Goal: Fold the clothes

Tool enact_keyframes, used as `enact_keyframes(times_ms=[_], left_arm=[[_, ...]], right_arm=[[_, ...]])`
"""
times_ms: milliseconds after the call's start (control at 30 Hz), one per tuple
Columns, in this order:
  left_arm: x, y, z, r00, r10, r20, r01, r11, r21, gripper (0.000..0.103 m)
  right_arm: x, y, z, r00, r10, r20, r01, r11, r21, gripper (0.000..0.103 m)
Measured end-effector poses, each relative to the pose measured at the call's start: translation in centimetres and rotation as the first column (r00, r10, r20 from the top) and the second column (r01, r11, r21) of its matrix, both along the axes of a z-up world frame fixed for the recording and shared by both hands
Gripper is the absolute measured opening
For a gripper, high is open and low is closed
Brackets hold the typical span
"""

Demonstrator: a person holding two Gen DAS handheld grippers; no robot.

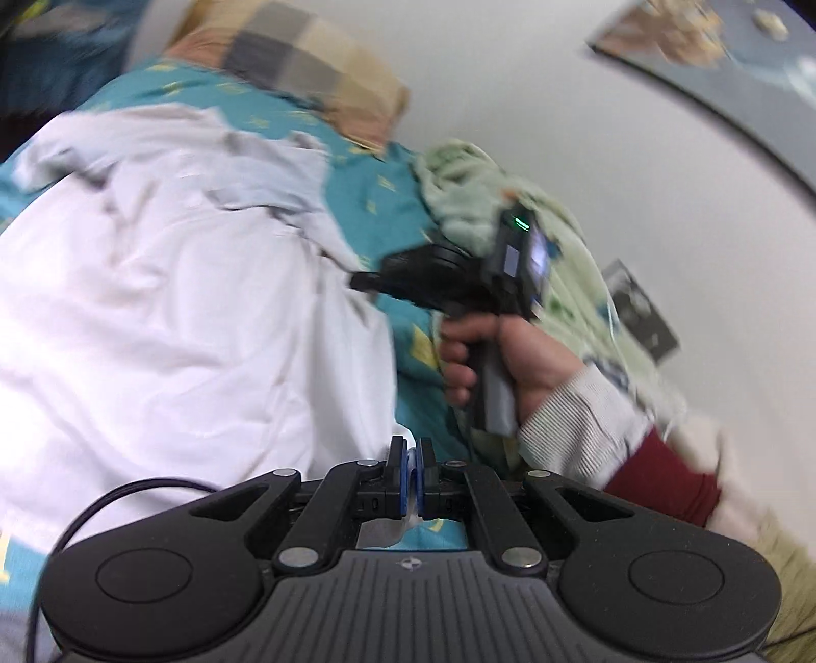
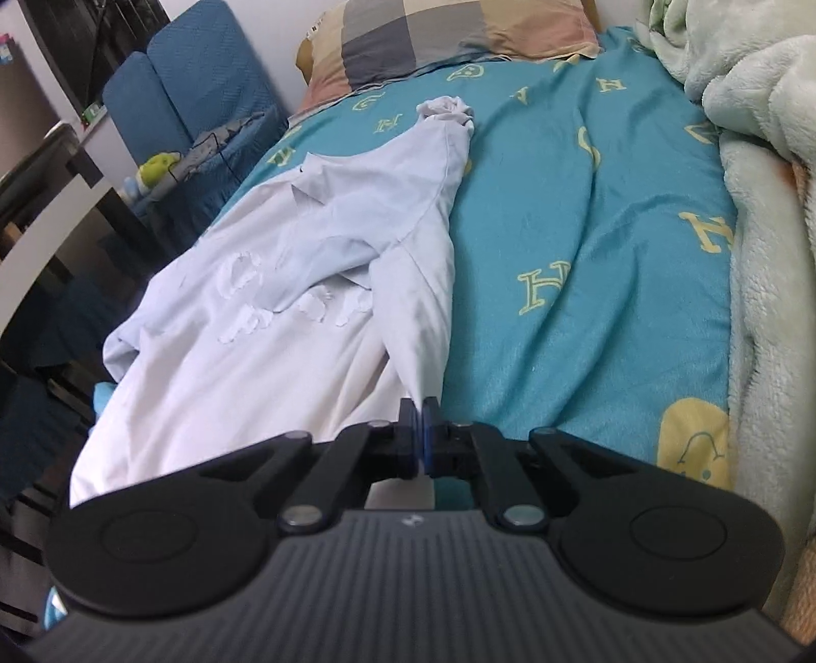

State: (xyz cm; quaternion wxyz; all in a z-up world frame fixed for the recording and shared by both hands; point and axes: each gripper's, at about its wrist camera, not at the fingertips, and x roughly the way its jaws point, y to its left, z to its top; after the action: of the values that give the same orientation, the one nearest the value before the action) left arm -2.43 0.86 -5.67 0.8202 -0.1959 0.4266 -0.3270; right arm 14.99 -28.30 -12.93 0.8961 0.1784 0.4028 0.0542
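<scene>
A white shirt (image 2: 285, 357) lies crumpled on the teal bedsheet (image 2: 586, 255), its collar end bunched towards the pillow. My right gripper (image 2: 424, 408) is shut on a raised fold at the shirt's near right edge, and the cloth tents up into its pads. In the blurred left wrist view the shirt (image 1: 178, 306) fills the left half. My left gripper (image 1: 413, 449) is shut at the shirt's edge, with a sliver of white cloth between the blue pads. The right gripper (image 1: 359, 280) shows there too, held by a hand (image 1: 530, 357), its tip at the shirt's far edge.
A checked pillow (image 2: 433, 41) lies at the head of the bed. A pale green fleece blanket (image 2: 765, 153) is heaped along the right side by the wall. Blue cushions (image 2: 204, 66) and dark furniture stand past the bed's left edge.
</scene>
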Motion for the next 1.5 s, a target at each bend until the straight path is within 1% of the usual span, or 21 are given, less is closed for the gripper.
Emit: enact_keyframes(times_ms=[133,233,333,400,467,600,633,700,733,767,800,833,867,900,1000,1100,1200,1267,1367,1433,1500], left_arm=[[0.6,2.5,0.0,0.995,0.076,-0.069,-0.08,0.995,-0.056,0.003],[0.8,3.8,-0.1,0.986,0.134,-0.101,-0.137,0.99,-0.03,0.003],[0.9,4.6,-0.6,0.972,0.203,-0.122,-0.196,0.979,0.062,0.003],[1.0,5.1,-1.5,0.962,0.238,-0.133,-0.219,0.965,0.142,0.003],[1.1,5.1,-2.3,0.955,0.257,-0.146,-0.227,0.954,0.198,0.004],[1.4,5.8,-2.5,0.947,0.281,-0.157,-0.242,0.943,0.229,0.007],[1.3,6.2,-2.4,0.945,0.283,-0.165,-0.245,0.945,0.217,0.01],[1.1,7.0,-2.2,0.942,0.287,-0.177,-0.253,0.948,0.192,0.027],[0.9,7.3,-2.1,0.941,0.289,-0.176,-0.258,0.949,0.182,0.031],[0.9,7.5,-2.0,0.941,0.29,-0.175,-0.261,0.95,0.174,0.04],[1.0,7.9,-1.7,0.941,0.292,-0.174,-0.265,0.951,0.161,0.048],[1.1,8.3,-1.3,0.94,0.294,-0.172,-0.271,0.951,0.145,0.05],[1.2,8.7,-0.8,0.939,0.302,-0.168,-0.283,0.951,0.124,0.053],[1.3,9.2,-0.3,0.936,0.312,-0.162,-0.298,0.949,0.104,0.054],[3.2,11.4,0.8,0.92,0.363,-0.148,-0.36,0.932,0.048,0.06],[6.7,13.5,1.4,0.89,0.423,-0.17,-0.437,0.898,-0.053,0.07],[11.7,15.1,0.5,0.835,0.498,-0.236,-0.531,0.841,-0.106,0.07],[15.3,16.2,-0.9,0.797,0.536,-0.277,-0.585,0.799,-0.14,0.07],[19.7,17.2,-3.8,0.735,0.589,-0.337,-0.663,0.727,-0.178,0.07],[22.2,17.5,-5.7,0.711,0.604,-0.359,-0.689,0.701,-0.185,0.07],[24.5,17.7,-7.8,0.689,0.612,-0.388,-0.71,0.679,-0.187,0.07]], right_arm=[[-0.2,-0.3,3.5,0.996,-0.05,0.07,0.048,0.998,0.029,0.005],[0.7,1.2,5.7,0.994,-0.019,0.109,0.016,1.0,0.023,0.005],[2.1,4.3,6.5,0.991,0.046,0.125,-0.048,0.999,0.013,0.005],[3.2,6.7,5.8,0.989,0.089,0.116,-0.09,0.996,-0.004,0.005],[4.1,8.9,4.1,0.99,0.119,0.081,-0.117,0.993,-0.022,0.005],[5.4,11.2,-0.3,0.991,0.126,-0.037,-0.128,0.99,-0.054,0.007],[5.6,11.2,-0.9,0.99,0.122,-0.065,-0.126,0.99,-0.061,0.007],[5.3,10.7,-0.5,0.989,0.129,-0.071,-0.132,0.99,-0.04,0.008],[5.1,10.4,-0.1,0.989,0.134,-0.069,-0.136,0.99,-0.025,0.009],[4.8,10.1,0.5,0.988,0.14,-0.064,-0.141,0.99,-0.007,0.013],[4.3,9.8,1.4,0.988,0.143,-0.055,-0.143,0.99,0.006,0.029],[3.6,9.5,2.4,0.99,0.139,-0.039,-0.139,0.99,0.006,0.041],[2.8,9.2,3.6,0.991,0.133,-0.017,-0.133,0.991,-0.001,0.064],[2.0,9.0,4.7,0.992,0.126,0.004,-0.126,0.992,-0.008,0.073],[-1.2,7.9,7.4,0.995,0.08,0.053,-0.082,0.996,0.035,0.073],[-4.5,6.9,7.8,0.999,0.011,0.045,-0.017,0.992,0.126,0.073],[-7.0,6.6,6.3,0.999,-0.028,0.024,0.023,0.981,0.191,0.073],[-7.4,7.1,5.0,1.0,-0.022,0.02,0.018,0.984,0.175,0.073],[-6.9,7.5,3.6,1.0,-0.012,0.022,0.009,0.994,0.111,0.073],[-6.4,7.5,3.1,1.0,-0.007,0.028,0.004,0.996,0.091,0.073],[-5.8,7.2,2.9,0.999,-0.001,0.038,-0.003,0.995,0.097,0.073]])
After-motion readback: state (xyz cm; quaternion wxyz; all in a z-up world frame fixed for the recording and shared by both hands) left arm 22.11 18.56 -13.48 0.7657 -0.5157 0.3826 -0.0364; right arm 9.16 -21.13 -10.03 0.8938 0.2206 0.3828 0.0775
